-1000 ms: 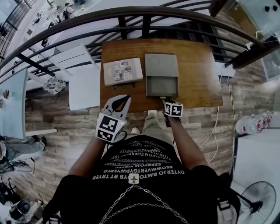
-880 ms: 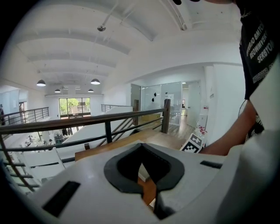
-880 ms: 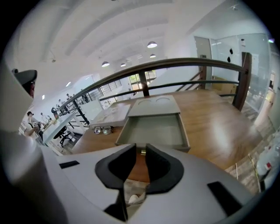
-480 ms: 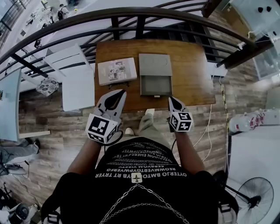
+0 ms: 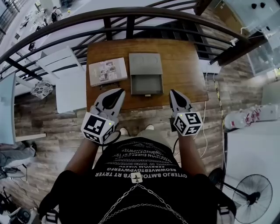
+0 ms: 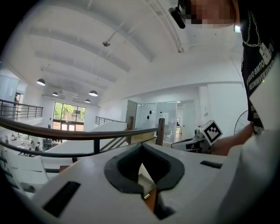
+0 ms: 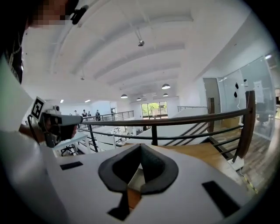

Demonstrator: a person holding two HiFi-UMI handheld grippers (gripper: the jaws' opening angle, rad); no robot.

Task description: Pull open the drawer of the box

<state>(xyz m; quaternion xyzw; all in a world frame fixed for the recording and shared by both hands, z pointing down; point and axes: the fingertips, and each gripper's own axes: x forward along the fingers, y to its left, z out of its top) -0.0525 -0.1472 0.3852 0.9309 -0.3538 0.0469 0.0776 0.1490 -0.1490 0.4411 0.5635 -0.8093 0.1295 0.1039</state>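
Note:
A grey box [image 5: 145,64] stands on the wooden table [image 5: 188,65], and its drawer [image 5: 147,84] is pulled out toward me, with a small handle on its front. Both grippers hang off the table's near edge, away from the box. My left gripper [image 5: 121,91] is below and left of the drawer, its jaws together with nothing between them. My right gripper [image 5: 172,92] is below and right of the drawer, also shut and holding nothing. In the gripper views, the left gripper [image 6: 141,146] and right gripper [image 7: 139,146] point roughly level toward the railing.
A printed book [image 5: 107,71] lies left of the box. A dark railing [image 5: 131,13] runs behind the table. White furniture [image 5: 70,83] stands at the left. A cable [image 5: 216,105] hangs down right of the table, and a fan [image 5: 251,192] sits at the bottom right.
My right gripper has left the drawer front and risen toward me. The left gripper has risen a little too. The drawer stays pulled out.

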